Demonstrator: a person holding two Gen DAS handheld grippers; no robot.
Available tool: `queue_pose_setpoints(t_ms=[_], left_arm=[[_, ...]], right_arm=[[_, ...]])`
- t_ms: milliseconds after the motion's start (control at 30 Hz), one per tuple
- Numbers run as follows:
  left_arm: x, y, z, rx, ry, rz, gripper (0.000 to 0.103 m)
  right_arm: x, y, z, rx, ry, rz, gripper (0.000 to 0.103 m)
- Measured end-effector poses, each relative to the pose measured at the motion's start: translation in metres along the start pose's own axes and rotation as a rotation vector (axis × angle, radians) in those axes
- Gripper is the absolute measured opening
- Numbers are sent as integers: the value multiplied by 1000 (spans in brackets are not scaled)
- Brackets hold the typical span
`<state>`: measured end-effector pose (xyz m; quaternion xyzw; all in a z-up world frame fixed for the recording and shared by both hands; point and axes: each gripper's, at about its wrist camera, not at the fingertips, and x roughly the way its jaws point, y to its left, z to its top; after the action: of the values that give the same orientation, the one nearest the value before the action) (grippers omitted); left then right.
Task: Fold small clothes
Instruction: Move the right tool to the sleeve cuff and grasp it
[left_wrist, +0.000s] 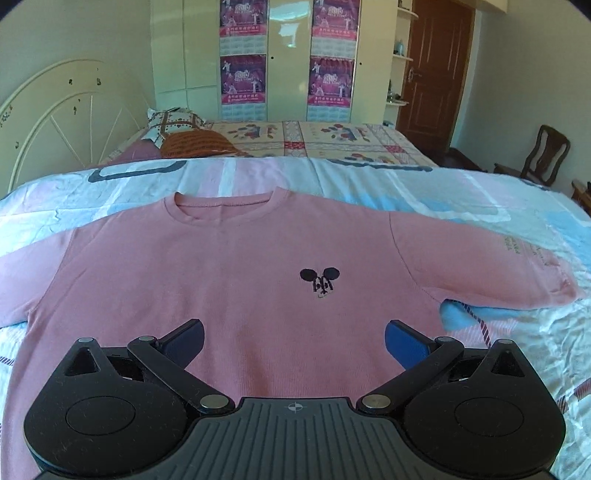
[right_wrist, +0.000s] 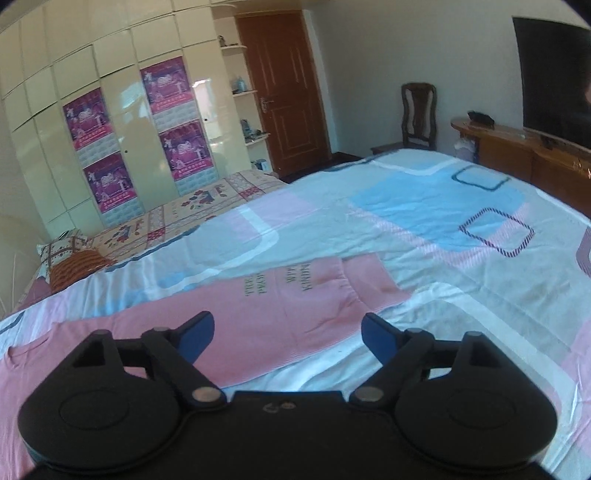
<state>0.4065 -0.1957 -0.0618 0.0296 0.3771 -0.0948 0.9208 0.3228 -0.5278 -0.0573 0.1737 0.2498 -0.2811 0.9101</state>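
A pink sweatshirt (left_wrist: 229, 273) lies flat and face up on the bed, collar away from me, with a small dark mouse emblem (left_wrist: 320, 279) on the chest. Its right sleeve (left_wrist: 498, 266) stretches out sideways. My left gripper (left_wrist: 294, 341) is open and empty, hovering over the lower front of the sweatshirt. In the right wrist view the right sleeve (right_wrist: 295, 295), with dark lettering near the cuff, lies across the sheet. My right gripper (right_wrist: 288, 338) is open and empty just above that sleeve, near its cuff.
The bed sheet (left_wrist: 424, 184) is white with blue and pink patches. A floral quilt (left_wrist: 332, 140) and pillows (left_wrist: 173, 123) lie beyond. A wardrobe (left_wrist: 288, 59), a brown door (right_wrist: 288, 92), a chair (right_wrist: 419, 114) and a wooden cabinet with a TV (right_wrist: 554, 81) surround the bed.
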Motion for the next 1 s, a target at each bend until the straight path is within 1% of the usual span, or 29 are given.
queue_pose_setpoints(t_ms=[33, 100, 167, 233, 300, 333, 400, 533, 600, 667, 833, 933, 1000], left_arm=[[7, -5, 3, 5, 8, 3, 103], [20, -16, 8, 8, 27, 8, 103], [31, -25, 13, 11, 45, 19, 103], [41, -33, 17, 1, 56, 18, 103], [48, -38, 20, -13, 64, 13, 103], [50, -41, 22, -18, 68, 13, 103], [57, -49, 25, -12, 78, 11, 103], [65, -61, 28, 22, 89, 8, 103], [67, -65, 29, 30, 95, 7, 103], [68, -67, 30, 32, 97, 5, 103], [67, -62, 34, 39, 81, 3, 103], [64, -51, 34, 33, 71, 14, 103], [63, -40, 33, 24, 70, 29, 103]], right_arm=[[12, -10, 1, 18, 14, -11, 76], [35, -29, 3, 56, 38, -34, 73], [57, -48, 4, 104, 62, -43, 66], [76, -63, 3, 147, 85, -50, 63], [92, -74, 2, 183, 104, -50, 59], [99, -78, 1, 197, 112, -47, 55], [111, -83, -2, 216, 127, -45, 51], [120, -87, -4, 216, 118, -45, 50], [122, -88, -3, 219, 116, -40, 48], [125, -89, -3, 221, 117, -37, 36], [125, -93, -2, 229, 110, -1, 16], [124, -83, 1, 149, 105, -28, 15], [131, -80, 0, 113, 127, -58, 15]])
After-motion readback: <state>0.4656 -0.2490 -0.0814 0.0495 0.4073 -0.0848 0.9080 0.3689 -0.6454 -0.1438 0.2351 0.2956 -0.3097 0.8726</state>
